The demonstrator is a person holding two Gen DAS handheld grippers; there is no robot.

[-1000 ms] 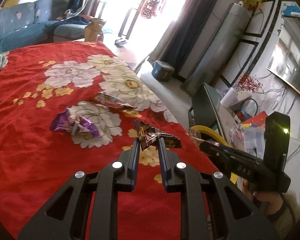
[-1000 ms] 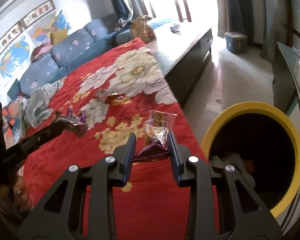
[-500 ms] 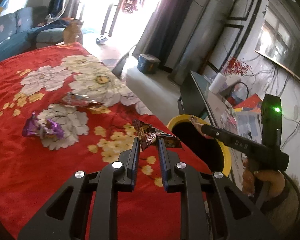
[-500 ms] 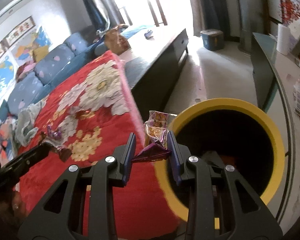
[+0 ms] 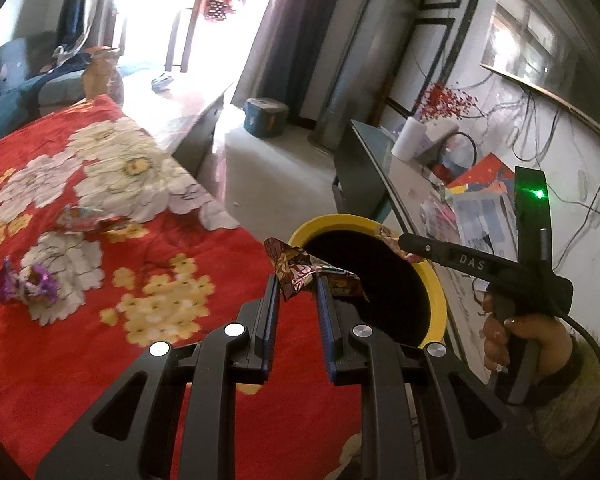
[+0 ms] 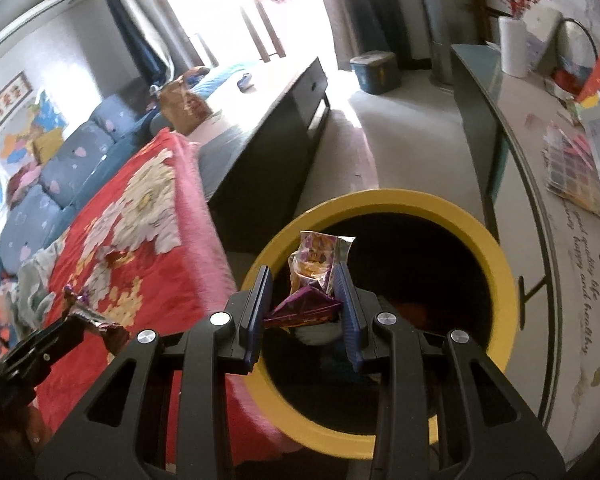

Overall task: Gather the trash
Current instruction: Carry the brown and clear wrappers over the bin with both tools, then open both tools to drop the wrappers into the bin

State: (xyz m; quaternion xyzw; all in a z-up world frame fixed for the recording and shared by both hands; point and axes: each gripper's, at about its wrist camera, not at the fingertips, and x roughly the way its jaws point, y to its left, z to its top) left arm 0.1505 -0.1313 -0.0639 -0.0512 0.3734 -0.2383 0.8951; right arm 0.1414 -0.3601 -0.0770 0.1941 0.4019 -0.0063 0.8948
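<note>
My left gripper [image 5: 296, 284] is shut on a dark red snack wrapper [image 5: 300, 270], held over the red floral blanket's edge beside the yellow-rimmed trash bin [image 5: 436, 280]. My right gripper [image 6: 302, 276] holds a purple and gold wrapper [image 6: 316, 264] above the bin's opening [image 6: 496, 248]; its jaws stand wider than before, the wrapper still touching the right finger. The right gripper also shows in the left wrist view [image 5: 404, 242], over the bin. A purple wrapper [image 5: 28, 284] and a reddish wrapper [image 5: 84, 218] lie on the blanket [image 5: 100, 340].
A dark low table [image 6: 268, 136] stands beyond the blanket. A glass-topped desk [image 6: 540, 152] with papers and a paper roll runs along the right of the bin. A blue sofa [image 6: 52, 176] sits at the far left, a blue box [image 6: 374, 66] on the floor.
Both grippers swung right from the blanket to the bin. The right gripper now hangs over the bin's mouth and its jaws have spread. The left still grips its wrapper.
</note>
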